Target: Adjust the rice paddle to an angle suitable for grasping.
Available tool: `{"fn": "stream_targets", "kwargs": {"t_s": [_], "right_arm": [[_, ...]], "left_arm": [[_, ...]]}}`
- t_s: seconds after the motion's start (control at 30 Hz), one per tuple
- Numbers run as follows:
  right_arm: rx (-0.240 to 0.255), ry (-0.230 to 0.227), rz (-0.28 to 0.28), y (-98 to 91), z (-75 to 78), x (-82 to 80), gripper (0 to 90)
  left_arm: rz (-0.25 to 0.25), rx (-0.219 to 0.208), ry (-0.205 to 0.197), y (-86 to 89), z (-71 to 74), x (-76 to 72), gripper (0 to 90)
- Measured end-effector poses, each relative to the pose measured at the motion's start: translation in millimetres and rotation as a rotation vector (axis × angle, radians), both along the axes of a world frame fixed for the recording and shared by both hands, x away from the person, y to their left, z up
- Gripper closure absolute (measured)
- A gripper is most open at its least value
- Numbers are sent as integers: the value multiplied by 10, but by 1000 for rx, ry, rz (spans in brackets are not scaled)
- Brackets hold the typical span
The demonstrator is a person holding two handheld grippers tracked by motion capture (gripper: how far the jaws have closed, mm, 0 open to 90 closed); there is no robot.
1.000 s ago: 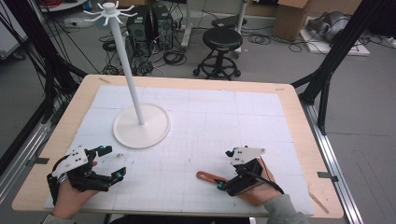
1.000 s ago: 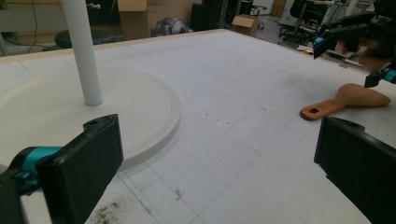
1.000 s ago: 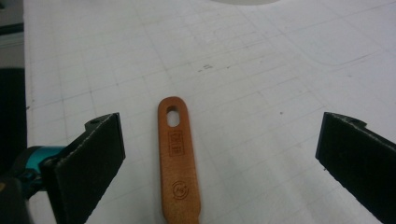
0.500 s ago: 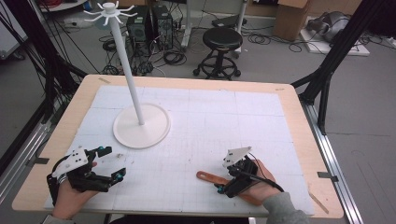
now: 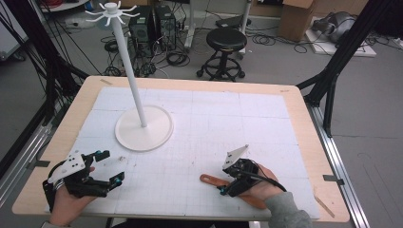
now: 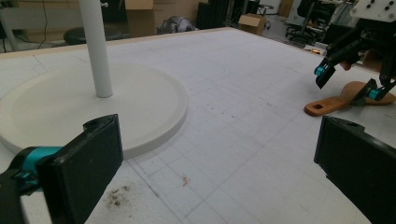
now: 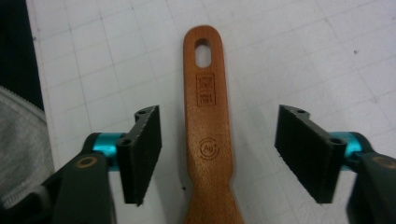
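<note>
A wooden utensil (image 5: 211, 180) lies flat near the table's front right, and its handle (image 7: 208, 135) has a hole at the end. My right gripper (image 5: 224, 180) points down over it. Its jaws (image 7: 219, 140) have just been closing and stand on either side of the handle, with a gap on each side, so the pads do not touch the wood. At the front left my left gripper (image 5: 111, 166) rests open, with nothing between its pads (image 6: 219, 172). From there the right gripper (image 6: 348, 81) appears above the utensil (image 6: 327, 103).
A white stand with a round base (image 5: 144, 128) and a tall pole (image 5: 128, 61) topped by hooks rises at the left middle of the white gridded mat. A thin wooden stick (image 5: 325, 204) lies by the front right edge. Behind the table are a stool (image 5: 228, 40) and boxes.
The right gripper's jaws have narrowed around the utensil's handle, and the hand has tipped slightly over it. The left gripper has stayed where it was.
</note>
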State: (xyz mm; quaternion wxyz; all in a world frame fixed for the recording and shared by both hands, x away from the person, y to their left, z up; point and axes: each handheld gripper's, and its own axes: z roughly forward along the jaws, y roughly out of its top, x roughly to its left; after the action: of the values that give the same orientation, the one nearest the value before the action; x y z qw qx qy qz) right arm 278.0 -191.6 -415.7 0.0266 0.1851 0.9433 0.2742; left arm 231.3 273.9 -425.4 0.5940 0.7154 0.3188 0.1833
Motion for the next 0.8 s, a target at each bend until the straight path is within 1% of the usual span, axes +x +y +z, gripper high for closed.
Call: {"fn": "stream_targets", "kwargs": {"t_s": [0.03,0.07,0.13,0.17,0.23,0.27,0.43,0.53,0.57,0.73,0.77,0.8], "right_arm": [[0,0,0,0,0,0,326],[-17,8,-4,10,-3,-4,342],[-60,7,7,34,-14,-4,364],[-91,18,18,66,-30,-6,381],[-99,19,22,75,-33,-5,388],[-120,11,24,97,-30,-10,402],[-139,7,32,117,-19,-20,437],[-150,8,37,123,-10,-27,468],[-154,10,38,122,-6,-29,493],[-160,12,35,118,0,-34,530],[-161,14,28,115,3,-33,568],[-161,14,28,115,3,-33,568]], "left_arm": [[0,0,0,0,0,0,18],[1,1,-2,5,0,-4,18],[5,1,-3,11,-1,-15,18],[8,-1,0,16,-3,-22,18],[10,1,1,26,-2,-27,18],[13,-2,0,32,-2,-32,18],[15,-1,1,35,-5,-38,18],[16,-1,1,36,-4,-39,18],[15,-2,0,39,-4,-38,18],[14,-1,0,38,-5,-39,18],[14,-1,2,37,-5,-40,18],[14,-1,2,37,-5,-40,18]]}}
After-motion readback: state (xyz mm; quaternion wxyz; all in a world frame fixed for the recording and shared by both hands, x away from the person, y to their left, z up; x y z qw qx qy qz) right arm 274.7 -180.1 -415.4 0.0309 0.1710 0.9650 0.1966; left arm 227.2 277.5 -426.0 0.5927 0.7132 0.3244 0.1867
